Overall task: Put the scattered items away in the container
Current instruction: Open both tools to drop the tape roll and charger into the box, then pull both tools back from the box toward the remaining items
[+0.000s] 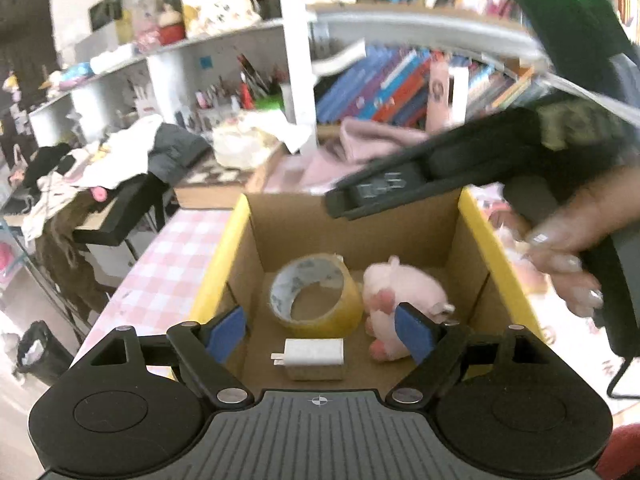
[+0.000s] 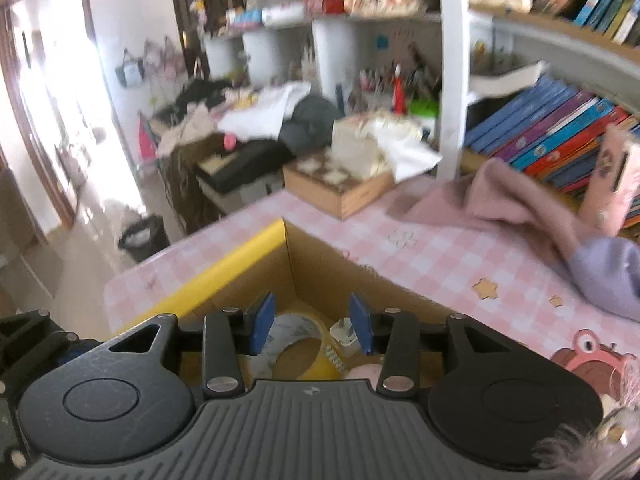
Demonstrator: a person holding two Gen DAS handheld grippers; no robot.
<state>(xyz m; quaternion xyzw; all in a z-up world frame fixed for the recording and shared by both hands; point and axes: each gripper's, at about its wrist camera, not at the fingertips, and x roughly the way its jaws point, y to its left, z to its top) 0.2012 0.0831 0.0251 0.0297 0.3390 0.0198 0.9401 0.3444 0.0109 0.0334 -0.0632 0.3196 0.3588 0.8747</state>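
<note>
My left fingers (image 1: 320,334) gape empty above the box (image 1: 478,216); tape (image 1: 316,294), plug (image 1: 314,353) and plush (image 1: 400,296) lie below them. My right fingers (image 2: 313,326) stand parted, holding nothing

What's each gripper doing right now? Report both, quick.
Left gripper: open, holding nothing, above the cardboard box.
Right gripper: open, nothing between its pads, over the tape roll in the box.

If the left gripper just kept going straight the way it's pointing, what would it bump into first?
Probably the roll of yellow tape in the cardboard box. The left gripper is open and empty, aimed down into the box, with the white charger just below that line. Depth is hard to judge.
</note>
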